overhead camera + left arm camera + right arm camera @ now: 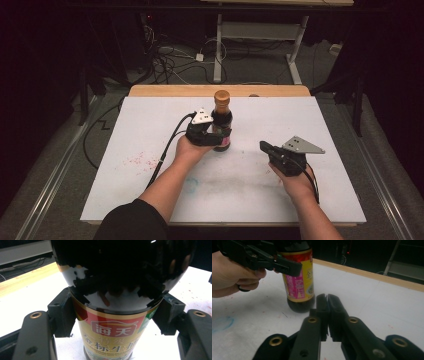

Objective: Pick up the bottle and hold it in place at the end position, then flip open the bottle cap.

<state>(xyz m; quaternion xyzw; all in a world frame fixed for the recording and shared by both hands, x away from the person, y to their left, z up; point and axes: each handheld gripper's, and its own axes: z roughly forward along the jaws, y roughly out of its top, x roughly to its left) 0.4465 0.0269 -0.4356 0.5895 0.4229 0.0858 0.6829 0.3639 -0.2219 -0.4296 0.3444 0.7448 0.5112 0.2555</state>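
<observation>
A dark sauce bottle (222, 119) with a brown cap and a red-and-yellow label stands upright near the middle of the white table (150, 120). My left gripper (216, 135) is shut on the bottle's body; in the left gripper view its pads press both sides of the bottle (112, 315) at the top of the label. My right gripper (264, 147) hovers to the right of the bottle, apart from it. In the right gripper view its jaws are together with nothing between them (327, 315), and the bottle (298, 287) stands just beyond them.
The white board lies on a wooden tabletop whose far edge (165, 90) shows behind it. Faint pink specks (140, 161) and a bluish smudge (191, 184) mark the surface. Cables (165, 60) and a desk frame (260, 35) are on the floor beyond.
</observation>
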